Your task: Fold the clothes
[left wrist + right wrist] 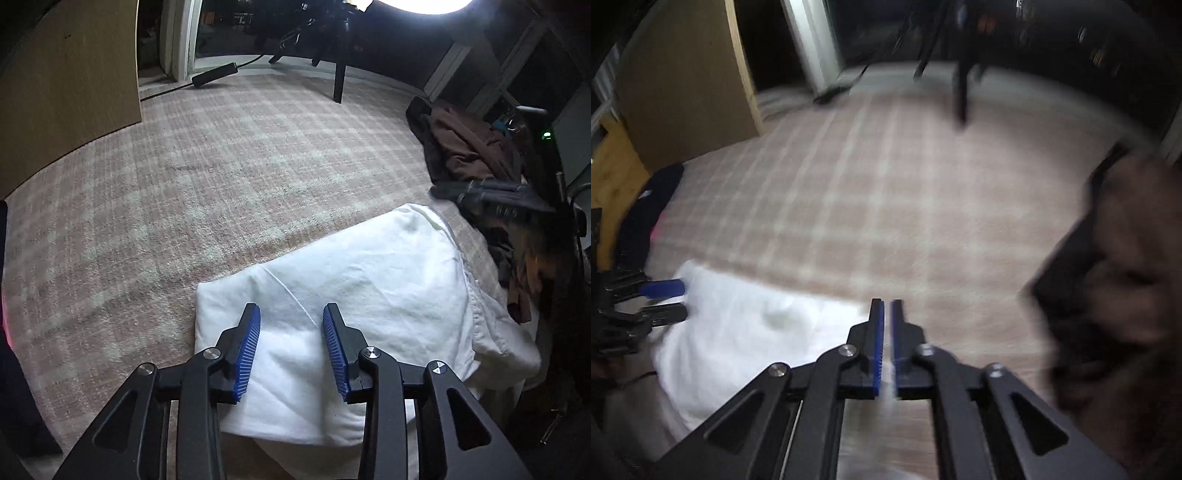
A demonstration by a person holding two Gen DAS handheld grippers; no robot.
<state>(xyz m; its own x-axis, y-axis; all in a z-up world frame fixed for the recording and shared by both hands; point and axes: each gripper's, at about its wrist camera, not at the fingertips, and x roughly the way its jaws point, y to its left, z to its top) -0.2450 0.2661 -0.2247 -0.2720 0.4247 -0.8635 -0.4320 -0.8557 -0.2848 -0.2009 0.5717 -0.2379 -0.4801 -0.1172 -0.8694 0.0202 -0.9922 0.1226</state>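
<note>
In the lower middle of the left wrist view, the left gripper (291, 347) is standing partly open above the white garment (351, 295), its blue pads apart with nothing pinched between them. The garment is lying folded on the plaid carpet (184, 184), filling the lower right of that frame, with a looser layer spilling out at its right edge.

In the right wrist view, the right gripper (887, 339) is sitting at the lower middle with its jaws drawn almost together; a thin pale wisp seems to be showing in the slit, but blur is keeping me from saying whether it is cloth. The white garment (746, 332) is lying to its left there, and the left gripper (670, 301) is peeking in at the left edge.

The step in hand looks like flattening or finishing the fold. To do it well, I would judge that the left gripper should be coming down onto the folded edge, pinching all layers together, not only the top one, while the right one is taking the loose right side.

Farther off, a dark brown heap of clothes (469, 147) is waiting at the upper right, beside cluttered dark things I cannot identify. The right wrist frame is smeared throughout; the brown mass (1119, 266) at its right edge is too blurred to name. The garment's near edge is being cut off by the gripper arms.
</note>
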